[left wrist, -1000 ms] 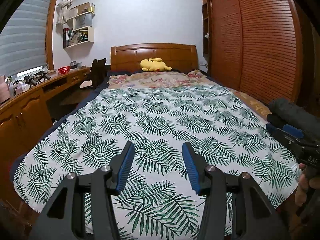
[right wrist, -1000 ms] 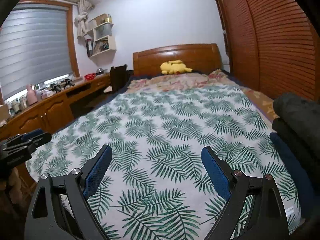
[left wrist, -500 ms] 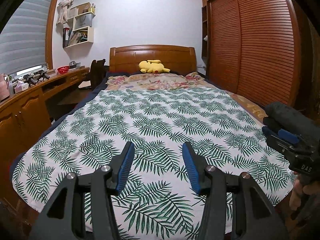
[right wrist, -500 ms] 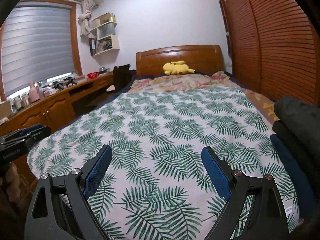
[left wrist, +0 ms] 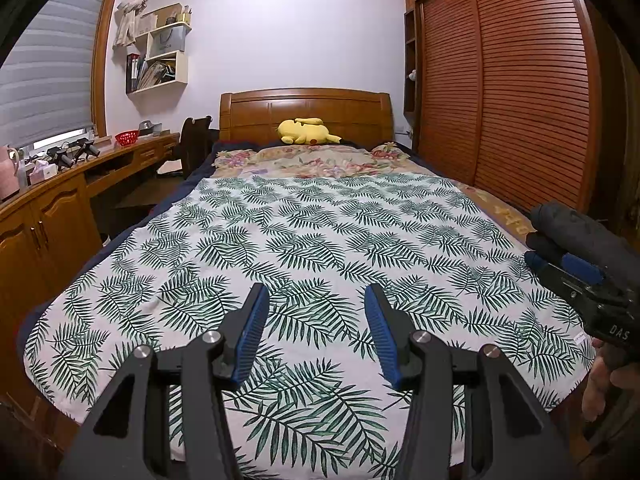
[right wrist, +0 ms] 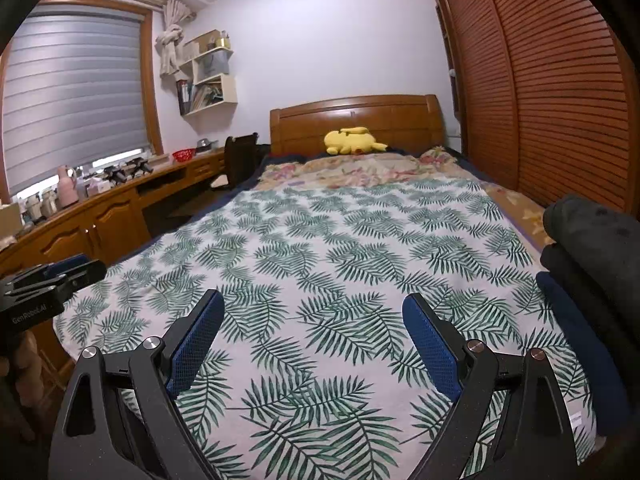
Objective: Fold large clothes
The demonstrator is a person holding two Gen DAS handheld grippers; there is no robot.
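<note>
The folding is not started: the dark clothes (right wrist: 592,264) lie stacked at the bed's (left wrist: 320,240) near right edge. The left gripper (left wrist: 316,320) stands half open and the right gripper (right wrist: 314,340) wide, both empty.

Soft, even indoor light, slightly dim, pale daylight under the window blind (right wrist: 72,96), white wall (left wrist: 296,32) mildly bright without glare, faint shadows, sharp focus mid-frame, strong fisheye bending of the wardrobe doors (left wrist: 520,80), black vignette at the corners
</note>
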